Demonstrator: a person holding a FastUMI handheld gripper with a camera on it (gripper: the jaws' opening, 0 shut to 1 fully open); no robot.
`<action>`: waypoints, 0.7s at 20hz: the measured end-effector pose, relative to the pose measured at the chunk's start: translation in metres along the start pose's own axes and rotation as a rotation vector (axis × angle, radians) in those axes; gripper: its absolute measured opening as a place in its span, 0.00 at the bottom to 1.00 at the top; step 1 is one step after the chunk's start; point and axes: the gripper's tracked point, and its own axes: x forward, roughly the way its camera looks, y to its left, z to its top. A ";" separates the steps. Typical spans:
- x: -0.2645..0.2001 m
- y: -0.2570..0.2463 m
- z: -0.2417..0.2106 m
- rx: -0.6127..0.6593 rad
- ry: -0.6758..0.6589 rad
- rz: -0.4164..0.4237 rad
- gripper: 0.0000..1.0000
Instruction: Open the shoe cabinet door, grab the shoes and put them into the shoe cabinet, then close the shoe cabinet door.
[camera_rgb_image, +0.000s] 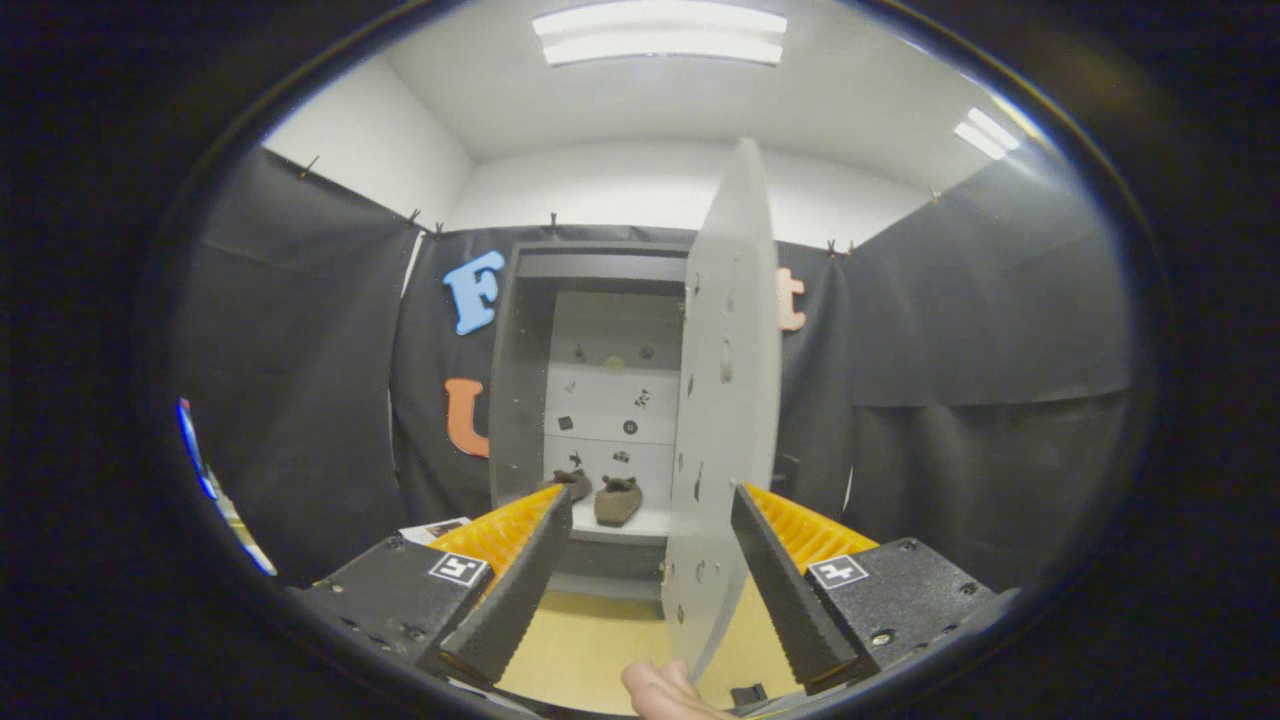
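Shoes (600, 496), a brown pair of soft slippers, sit on the bottom shelf of the grey shoe cabinet (600, 380), beyond the fingers. The gripper (650, 520) stands wide open, its ribbed black-and-orange fingers (775, 560) astride the flat door's (725, 400) edge (contact unclear). A hand (665, 692) shows below the door.
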 end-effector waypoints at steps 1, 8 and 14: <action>-0.011 -0.022 -0.002 -0.003 -0.010 -0.030 1.00; -0.037 -0.131 -0.020 0.008 -0.011 -0.178 1.00; 0.042 -0.198 -0.052 -0.015 0.037 -0.224 1.00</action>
